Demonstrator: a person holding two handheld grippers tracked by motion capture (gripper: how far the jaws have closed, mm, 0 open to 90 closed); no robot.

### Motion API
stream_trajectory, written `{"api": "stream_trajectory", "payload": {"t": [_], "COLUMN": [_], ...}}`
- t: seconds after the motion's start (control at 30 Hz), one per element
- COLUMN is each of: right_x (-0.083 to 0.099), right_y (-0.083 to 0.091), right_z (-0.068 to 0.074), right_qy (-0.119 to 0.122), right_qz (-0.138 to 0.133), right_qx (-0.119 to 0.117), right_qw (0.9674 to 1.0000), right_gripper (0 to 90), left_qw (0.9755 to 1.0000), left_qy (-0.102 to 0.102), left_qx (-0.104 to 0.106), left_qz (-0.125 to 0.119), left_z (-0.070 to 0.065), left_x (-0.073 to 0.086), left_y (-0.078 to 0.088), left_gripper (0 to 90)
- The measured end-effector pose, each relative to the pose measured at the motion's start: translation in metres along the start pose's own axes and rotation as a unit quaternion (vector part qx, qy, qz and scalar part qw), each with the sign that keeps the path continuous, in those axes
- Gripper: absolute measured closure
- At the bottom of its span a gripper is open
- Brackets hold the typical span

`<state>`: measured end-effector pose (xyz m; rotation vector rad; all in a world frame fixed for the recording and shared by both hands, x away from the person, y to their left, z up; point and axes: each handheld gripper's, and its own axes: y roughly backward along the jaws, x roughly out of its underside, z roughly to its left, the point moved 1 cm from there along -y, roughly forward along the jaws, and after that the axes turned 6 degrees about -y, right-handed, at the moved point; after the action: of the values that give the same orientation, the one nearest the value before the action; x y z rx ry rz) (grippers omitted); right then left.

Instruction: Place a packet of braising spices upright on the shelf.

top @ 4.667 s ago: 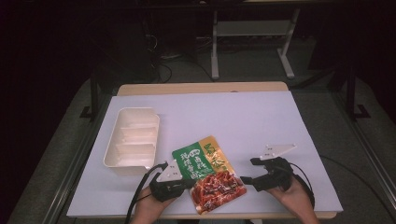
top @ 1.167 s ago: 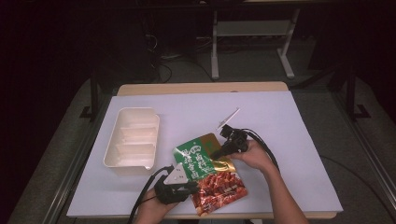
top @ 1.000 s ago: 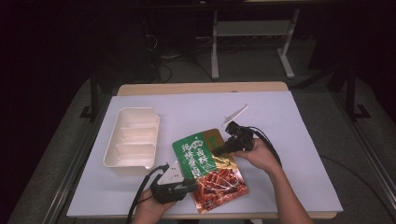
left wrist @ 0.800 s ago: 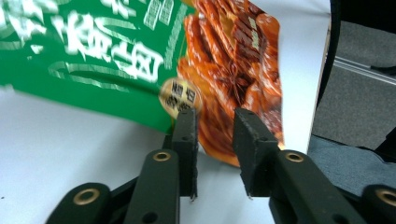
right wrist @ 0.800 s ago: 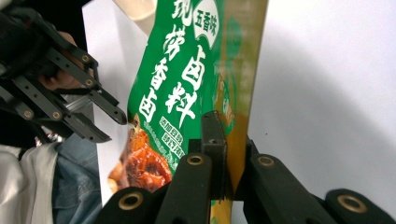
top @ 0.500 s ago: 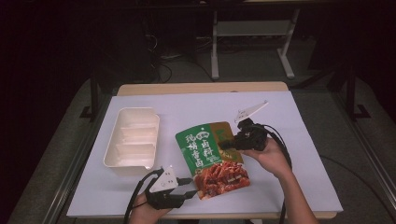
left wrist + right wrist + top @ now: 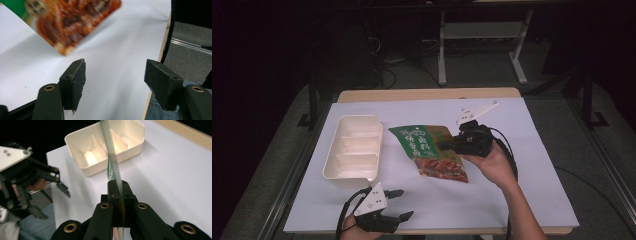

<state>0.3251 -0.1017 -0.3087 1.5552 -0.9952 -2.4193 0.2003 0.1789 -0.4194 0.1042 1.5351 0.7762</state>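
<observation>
High view: right gripper (image 7: 451, 145) pinches the food pouch (image 7: 428, 153) above the table (image 7: 532, 200), beside the tray (image 7: 353, 146). Left gripper view: left gripper (image 7: 115, 82) jaws just opening, nothing between; pouch blurred, apparently lifted. Right gripper view: pads clamp the pouch edge

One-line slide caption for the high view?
Right gripper lifts the green-and-red food pouch beside the cream divided tray; left gripper, jaws just opened, sits empty near the table edge.

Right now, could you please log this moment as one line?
right gripper: shut on food pouch, lifted | left gripper: jaws just opened, empty | tray: beside pouch
</observation>
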Motion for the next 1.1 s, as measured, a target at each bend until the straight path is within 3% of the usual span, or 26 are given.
{"api": "stream_trajectory", "payload": {"t": [0.23,0.57,1.1], "right_x": [-0.016,-0.047,-0.079], "right_y": [-0.005,-0.021,-0.051], "right_z": [0.007,0.03,0.055], "right_qy": [-0.002,0.023,0.025], "right_qz": [-0.018,-0.047,-0.082], "right_qx": [0.019,0.031,0.0], "right_qw": [0.9997,0.9981,0.9963], "right_gripper": [89.7,89.7,89.7], "left_qw": [1.0,0.9993,0.9992], "left_qy": [0.002,-0.031,-0.036], "left_qx": [0.007,0.016,0.012], "left_qz": [-0.004,-0.009,-0.014], "left_z": [0.002,-0.006,-0.006], "left_x": [0.008,0.009,0.011], "left_y": [0.006,0.005,0.006], "left_gripper": [27.7,27.4,24.1]}}
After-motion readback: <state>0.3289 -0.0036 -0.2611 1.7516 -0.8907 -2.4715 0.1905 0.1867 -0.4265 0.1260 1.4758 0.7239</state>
